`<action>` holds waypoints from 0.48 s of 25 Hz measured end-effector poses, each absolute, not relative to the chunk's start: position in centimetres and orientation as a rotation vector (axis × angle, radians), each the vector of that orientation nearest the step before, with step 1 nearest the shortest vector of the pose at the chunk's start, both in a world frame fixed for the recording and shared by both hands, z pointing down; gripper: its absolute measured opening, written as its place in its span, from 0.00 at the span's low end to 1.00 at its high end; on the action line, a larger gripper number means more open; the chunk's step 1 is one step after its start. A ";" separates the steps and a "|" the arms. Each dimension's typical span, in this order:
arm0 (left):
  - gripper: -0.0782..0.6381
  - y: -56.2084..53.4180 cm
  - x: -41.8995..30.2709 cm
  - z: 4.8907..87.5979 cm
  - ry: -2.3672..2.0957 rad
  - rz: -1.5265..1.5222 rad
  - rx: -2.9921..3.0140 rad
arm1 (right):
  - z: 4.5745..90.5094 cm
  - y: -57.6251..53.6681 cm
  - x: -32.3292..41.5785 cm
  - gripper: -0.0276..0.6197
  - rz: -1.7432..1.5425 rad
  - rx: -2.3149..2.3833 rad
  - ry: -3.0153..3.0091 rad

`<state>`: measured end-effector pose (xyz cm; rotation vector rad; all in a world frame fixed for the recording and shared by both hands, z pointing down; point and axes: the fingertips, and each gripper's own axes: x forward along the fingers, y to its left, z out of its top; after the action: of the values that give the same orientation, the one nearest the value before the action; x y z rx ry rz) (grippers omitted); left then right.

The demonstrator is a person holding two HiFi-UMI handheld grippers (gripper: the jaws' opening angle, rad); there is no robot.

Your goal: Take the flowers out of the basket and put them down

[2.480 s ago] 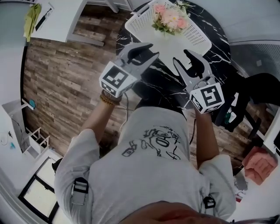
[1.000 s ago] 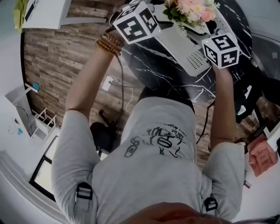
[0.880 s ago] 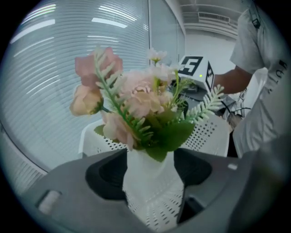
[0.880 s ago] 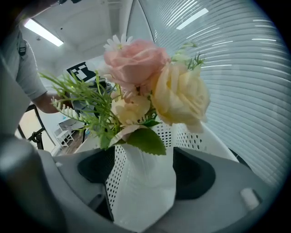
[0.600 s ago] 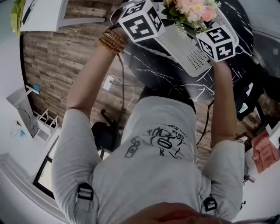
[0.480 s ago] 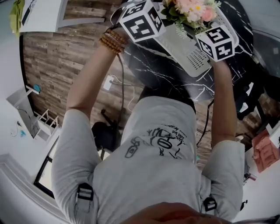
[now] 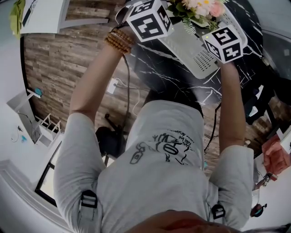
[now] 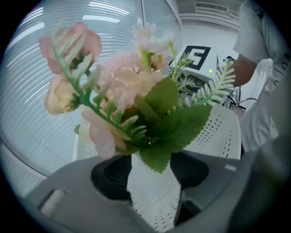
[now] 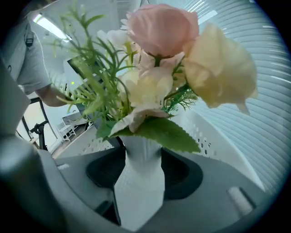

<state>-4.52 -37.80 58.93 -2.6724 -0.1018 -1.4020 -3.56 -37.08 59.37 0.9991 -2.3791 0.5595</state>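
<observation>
Flowers (image 7: 200, 8) are sitting upright at the far end of the white basket (image 7: 191, 48), on the black marbled table (image 7: 154, 63). They are pink and cream blooms with fern sprigs and broad green leaves. All of them are rising out of one narrow white dotted base (image 8: 154, 200).

Likely artificial, so the bunch is probably light, with soft heads that are going to bend or crush under any squeeze. The base is looking like the only firm part, and it is tapering, so it may be slipping upward or twisting in a loose hold. Best hold: low on the base, under the leaves, with nothing green caught in between.

The left hand-held gripper (image 8: 150, 175) is closing its jaws around that base, which is standing between them. The right hand-held gripper (image 9: 138, 170) is closing on the same base (image 9: 136, 195) from the opposite side. Neither one is showing a firm clamp yet.

The basket wall (image 9: 204, 132) is standing close behind, so a straight upward lift is looking safest.
</observation>
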 end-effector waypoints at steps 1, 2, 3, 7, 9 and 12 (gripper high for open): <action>0.48 -37.8 -4.4 58.9 -0.099 -1.401 -2.675 | 59.3 -37.1 -3.5 0.43 0.552 1.002 -2.377; 0.48 -37.8 -4.4 58.9 -0.095 -1.401 -2.677 | 59.3 -37.1 -3.4 0.43 0.543 1.004 -2.375; 0.48 -37.7 -4.4 58.9 -0.090 -1.402 -2.678 | 59.2 -37.0 -3.4 0.43 0.533 1.004 -2.372; 0.47 -37.6 -4.5 58.4 -0.059 -1.388 -2.672 | 58.6 -37.0 -3.6 0.43 0.493 1.009 -2.360; 0.47 -37.6 -4.5 57.9 -0.050 -1.379 -2.676 | 58.1 -36.9 -3.6 0.43 0.479 1.010 -2.359; 0.47 -37.5 -4.4 56.8 -0.039 -1.361 -2.688 | 56.9 -36.8 -3.5 0.43 0.460 1.010 -2.359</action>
<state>-4.43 -37.51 56.78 -2.6875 -0.0395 -1.3606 -3.45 -36.79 56.92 1.0095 -2.3595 0.4602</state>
